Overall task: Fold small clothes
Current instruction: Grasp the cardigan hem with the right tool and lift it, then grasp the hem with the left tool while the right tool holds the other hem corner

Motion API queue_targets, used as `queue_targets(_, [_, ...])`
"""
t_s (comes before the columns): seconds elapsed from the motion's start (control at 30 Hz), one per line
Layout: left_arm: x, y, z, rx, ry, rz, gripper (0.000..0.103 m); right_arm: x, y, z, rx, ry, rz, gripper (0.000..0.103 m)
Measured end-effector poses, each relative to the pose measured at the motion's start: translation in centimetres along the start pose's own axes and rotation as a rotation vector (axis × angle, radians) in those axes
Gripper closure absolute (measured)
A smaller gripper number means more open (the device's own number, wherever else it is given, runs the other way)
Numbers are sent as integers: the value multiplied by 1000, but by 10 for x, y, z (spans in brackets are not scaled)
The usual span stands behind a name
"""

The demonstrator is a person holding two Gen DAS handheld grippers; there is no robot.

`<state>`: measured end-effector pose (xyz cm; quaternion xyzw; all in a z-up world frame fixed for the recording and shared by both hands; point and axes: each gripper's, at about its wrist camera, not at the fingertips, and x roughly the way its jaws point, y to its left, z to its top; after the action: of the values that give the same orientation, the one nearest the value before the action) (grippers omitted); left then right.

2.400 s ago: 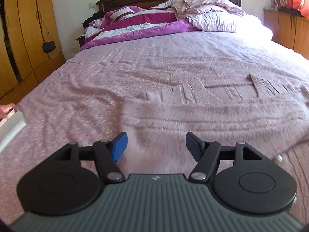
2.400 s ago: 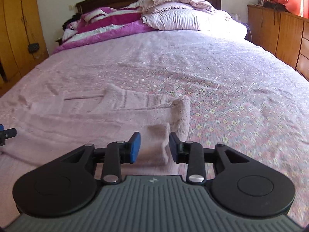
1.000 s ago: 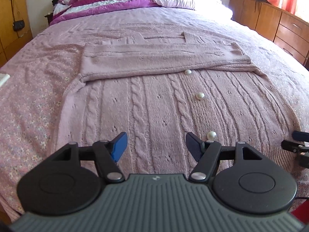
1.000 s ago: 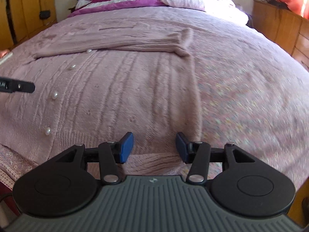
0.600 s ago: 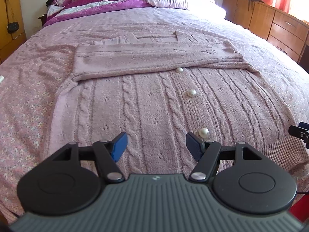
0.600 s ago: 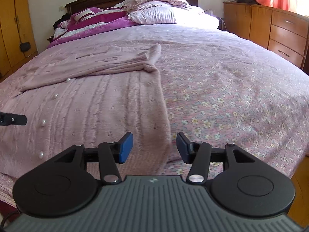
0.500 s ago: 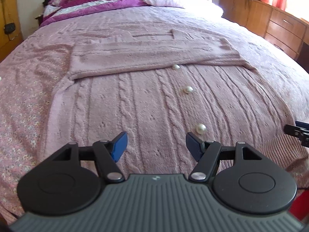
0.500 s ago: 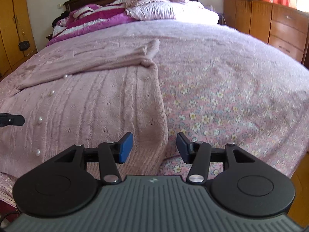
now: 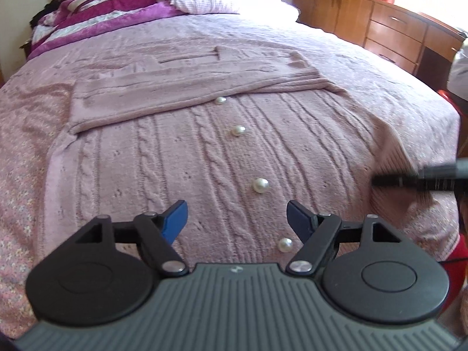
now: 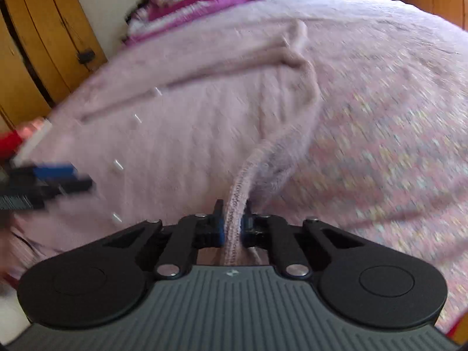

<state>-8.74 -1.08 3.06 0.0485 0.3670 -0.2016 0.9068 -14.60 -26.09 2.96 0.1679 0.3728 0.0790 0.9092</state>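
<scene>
A: Left wrist view first. The left gripper (image 9: pixel 237 219) has its jaws spread wide and opening a bit more, nothing between them. It hangs over the lower front of the cardigan (image 9: pixel 181 158), which lies flat on the bed (image 9: pixel 26 134). Half a second back the jaws stood slightly narrower.

B: Sleeves?

A: Folded across the chest as a band (image 9: pixel 175 87). Pearl buttons (image 9: pixel 261 185) run down the middle. The right gripper (image 9: pixel 409 180) pokes in at the right edge, blurred, at the hem.

B: Right wrist view?

A: The big change is here. The right gripper (image 10: pixel 232 222) was half open over the hem corner a moment ago; now it is clamped on a bunched strip of the cardigan's (image 10: pixel 204 134) edge, and the fabric ridges up from the bed toward the pads. The frame is motion-blurred.

B: Meaning for the task?

A: Probably the bottom-up fold starting on the right side only; the left corner looks not yet gripped.

B: Materials?

A: Soft pink cable knit, fuzzy, ribbed hem; round glossy buttons; floral pink bedspread (image 10: pixel 395 146), slightly wrinkled.
</scene>
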Motion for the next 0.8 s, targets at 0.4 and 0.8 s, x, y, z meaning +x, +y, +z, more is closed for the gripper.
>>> queue_targets(0.4, [-19,-26,-5,160,-36,-84,19,-6,21,82,160,-256,62,95])
queue_targets(0.8, [20,-19,-20,201,121,154,19,-28,4,94,280,-347,103,95])
